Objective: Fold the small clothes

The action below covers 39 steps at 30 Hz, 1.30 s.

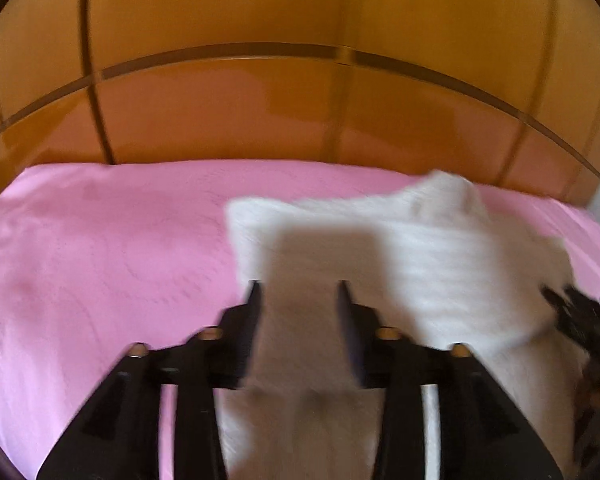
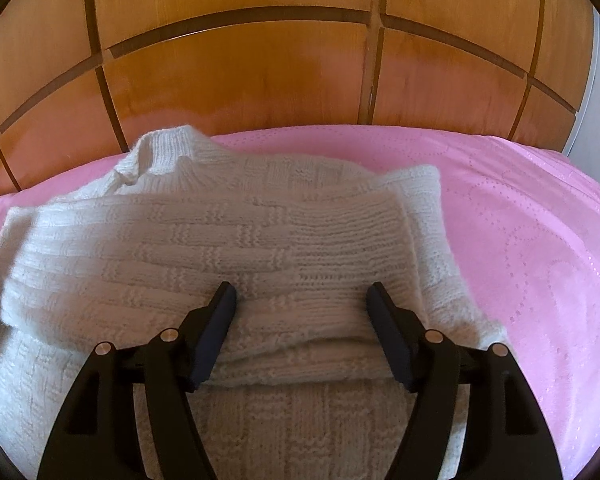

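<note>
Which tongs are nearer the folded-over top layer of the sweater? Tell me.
Right. The right tongs straddle the near edge of the folded layer of the sweater; the left tongs hover off by the sweater's left end.

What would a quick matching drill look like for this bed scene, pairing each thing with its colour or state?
Things:
1. knitted sweater
2. bedspread
3. wooden headboard
4. right gripper

Colour or state:
A. pink, with a stitched pattern
B. jaws apart over the knit
C. white, partly folded on the bed
D. orange-brown panels split by dark grooves

Pairs: 1-C, 2-A, 3-D, 4-B
</note>
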### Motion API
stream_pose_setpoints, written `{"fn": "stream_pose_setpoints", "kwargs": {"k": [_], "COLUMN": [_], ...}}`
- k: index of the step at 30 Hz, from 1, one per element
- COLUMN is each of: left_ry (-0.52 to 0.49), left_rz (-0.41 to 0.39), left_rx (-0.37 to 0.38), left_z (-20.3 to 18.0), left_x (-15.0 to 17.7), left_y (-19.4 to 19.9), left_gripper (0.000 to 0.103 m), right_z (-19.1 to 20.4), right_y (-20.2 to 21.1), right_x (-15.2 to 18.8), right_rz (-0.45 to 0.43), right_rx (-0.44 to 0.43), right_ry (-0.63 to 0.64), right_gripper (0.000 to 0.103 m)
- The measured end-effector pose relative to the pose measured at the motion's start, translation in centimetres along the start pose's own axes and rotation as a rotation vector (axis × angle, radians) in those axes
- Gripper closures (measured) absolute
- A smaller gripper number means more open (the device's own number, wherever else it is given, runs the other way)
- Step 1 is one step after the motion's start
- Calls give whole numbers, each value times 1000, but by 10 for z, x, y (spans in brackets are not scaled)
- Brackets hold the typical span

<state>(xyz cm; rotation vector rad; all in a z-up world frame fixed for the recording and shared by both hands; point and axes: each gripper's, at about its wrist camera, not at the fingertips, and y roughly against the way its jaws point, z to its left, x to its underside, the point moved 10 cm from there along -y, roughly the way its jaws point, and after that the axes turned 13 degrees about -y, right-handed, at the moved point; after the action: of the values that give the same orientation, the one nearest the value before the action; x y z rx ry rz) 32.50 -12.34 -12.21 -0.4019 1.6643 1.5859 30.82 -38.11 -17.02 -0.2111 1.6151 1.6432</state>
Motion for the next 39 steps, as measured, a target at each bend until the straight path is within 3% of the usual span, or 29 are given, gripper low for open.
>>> {"fn": "stream_pose_setpoints", "kwargs": {"k": [7,12,23,33,36,39], "left_ry": [-50,-73,-42,-15,-14,-15], "left_rz": [-26,-29,74,36,17,12], "left_rx": [12,1,0,-1,-14,-14], "left_z": [-36,-46,-37,-46,-46,-44], "left_x": [12,6,25,45,56,69], "left_y": [15,4,-28,25,42,57], "left_gripper": [57,57,53,52,43,42], "right_z": [0,1,-2,-4,-5,-5], "right_y": [1,1,-1,-1,1,3], "right_x": [0,0,-1,-2,-2,-2], "right_rz": [-2,-2,7,8,4,-2], "right_rx": [-2,-3,-18,-25,-26,-27], "right_ry": [-4,-6,-22,-29,-29,-30], "right_gripper": [34,34,32,31,31,31]}}
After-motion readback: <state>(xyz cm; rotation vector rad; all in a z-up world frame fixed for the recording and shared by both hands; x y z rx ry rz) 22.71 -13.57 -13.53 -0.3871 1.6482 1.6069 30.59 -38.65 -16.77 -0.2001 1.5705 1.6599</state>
